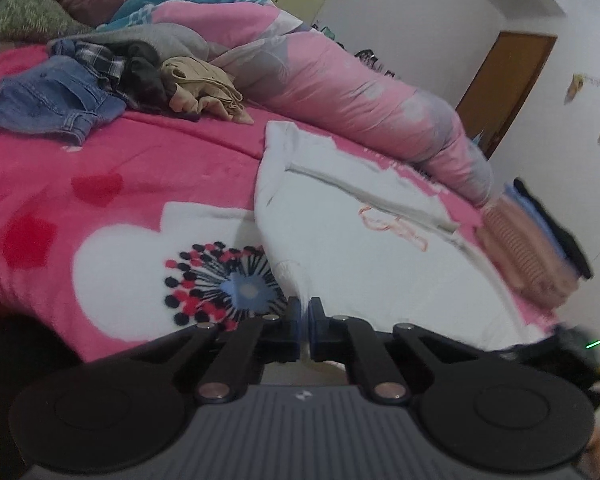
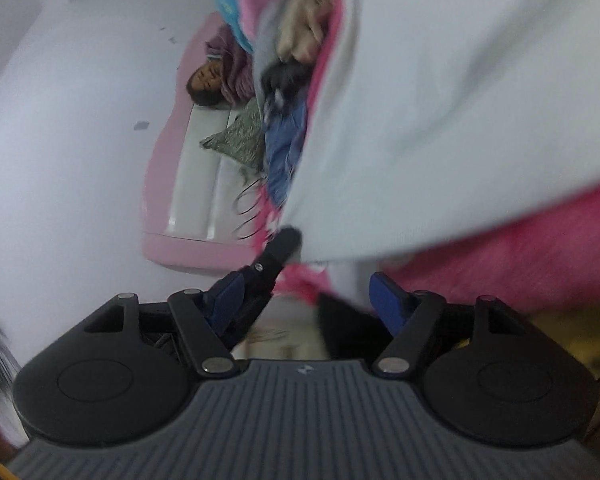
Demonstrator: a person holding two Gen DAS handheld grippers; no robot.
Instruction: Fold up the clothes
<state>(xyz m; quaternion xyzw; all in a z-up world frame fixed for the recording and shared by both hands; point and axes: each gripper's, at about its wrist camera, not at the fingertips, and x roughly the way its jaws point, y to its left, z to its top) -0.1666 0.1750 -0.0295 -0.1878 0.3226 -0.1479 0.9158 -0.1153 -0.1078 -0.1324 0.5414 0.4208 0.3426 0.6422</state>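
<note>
left gripper (image 1: 304,312): jaws pressed together, pinching the near hem of the white garment (image 1: 364,248). rest of the garment spread flat ahead of the jaws and to their right, on the pink blanket (image 1: 148,160).

right gripper (image 2: 304,292): jaws spread, nothing pinched. white cloth hangs just ahead of and above the jaws in the blurred right wrist view; a strip seems to dip between them, without pad contact. not clear whether cloth touches either pad.

handling, judged: light, soft, limp knit; no stiffness, sags and drapes wherever unsupported. little slip on the fleecy blanket, likely to drag it. not fragile. best hold at a hem or corner, a single layer pinched deep between the pads; second hold at the matching corner along the same edge, to keep the fold line straight.

containers: none in view. loose items only: unfolded pile (image 1: 112,76) (denim, plaid, dark and tan pieces) far ahead of the left jaws and to their left; folded stack (image 1: 532,252) to their right, beyond the garment.
</note>
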